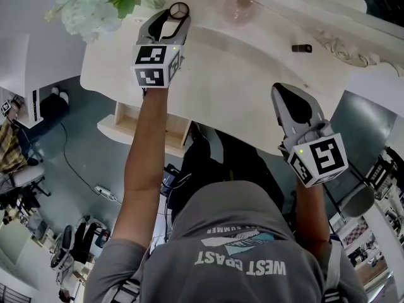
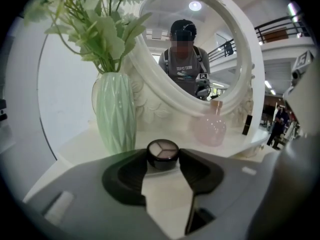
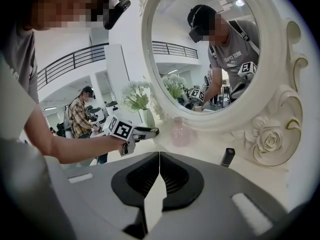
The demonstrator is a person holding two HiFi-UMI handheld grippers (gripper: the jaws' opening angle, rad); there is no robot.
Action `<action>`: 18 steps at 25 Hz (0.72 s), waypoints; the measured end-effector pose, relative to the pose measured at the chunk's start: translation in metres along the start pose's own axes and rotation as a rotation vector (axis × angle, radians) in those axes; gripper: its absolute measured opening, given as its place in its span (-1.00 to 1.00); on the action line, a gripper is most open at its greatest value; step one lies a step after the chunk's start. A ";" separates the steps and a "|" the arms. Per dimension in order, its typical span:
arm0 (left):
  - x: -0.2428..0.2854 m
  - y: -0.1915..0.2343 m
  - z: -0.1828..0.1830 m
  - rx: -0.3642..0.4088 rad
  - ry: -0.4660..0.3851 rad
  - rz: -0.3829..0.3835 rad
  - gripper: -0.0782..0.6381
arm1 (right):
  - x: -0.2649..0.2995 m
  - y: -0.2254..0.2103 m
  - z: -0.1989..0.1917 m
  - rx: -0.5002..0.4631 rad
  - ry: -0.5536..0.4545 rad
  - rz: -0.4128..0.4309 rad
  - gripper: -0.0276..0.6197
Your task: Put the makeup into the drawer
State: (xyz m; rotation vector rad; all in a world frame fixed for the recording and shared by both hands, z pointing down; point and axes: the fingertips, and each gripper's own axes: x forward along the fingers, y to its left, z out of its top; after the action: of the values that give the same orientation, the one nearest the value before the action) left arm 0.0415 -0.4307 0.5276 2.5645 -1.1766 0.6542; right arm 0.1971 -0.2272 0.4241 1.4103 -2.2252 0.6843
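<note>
Two hand-held grippers reach over a white vanity table [image 1: 240,74], seen from above the person's head. The left gripper [image 1: 178,14] is far across the table, and its fingers [image 2: 131,176] appear clamped on a small round makeup compact [image 2: 162,152], pressing its black sides at the very tips. The compact looks to be sitting on the table, not yet lifted. The right gripper [image 1: 279,92] hovers over the near right side, its fingers together and holding nothing.

A pale green vase [image 2: 116,111] of flowers stands just to the left of the compact, and a pink bottle [image 2: 211,129] stands further back on the right. A small black tube [image 3: 227,156] stands well apart, near the mirror's base. The drawer [image 1: 126,134] is open below the table's near left edge.

The hold looks risky. Only the fingertips meet a smooth, curved rim, so the compact could squirt out when raised. A sideways swing could knock the vase. The drawer lies below the table edge, so a slip on the way could send the compact to the floor.
</note>
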 end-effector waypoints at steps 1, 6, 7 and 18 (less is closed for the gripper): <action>-0.003 0.000 0.001 0.002 -0.004 0.000 -0.22 | 0.000 0.001 0.001 -0.002 -0.002 0.001 -0.90; -0.017 -0.007 0.004 0.025 -0.010 -0.012 -0.22 | -0.001 0.006 0.002 -0.013 -0.003 0.006 -0.90; -0.021 -0.008 0.004 0.030 -0.011 -0.017 -0.22 | -0.001 0.009 0.003 -0.016 -0.004 0.008 -0.90; -0.080 -0.001 -0.004 0.039 -0.020 -0.042 -0.22 | 0.004 0.054 0.012 -0.049 -0.015 0.043 -0.90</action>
State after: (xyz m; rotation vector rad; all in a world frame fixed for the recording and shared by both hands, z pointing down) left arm -0.0052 -0.3761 0.4916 2.6266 -1.1232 0.6504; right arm 0.1449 -0.2177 0.4068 1.3517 -2.2740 0.6312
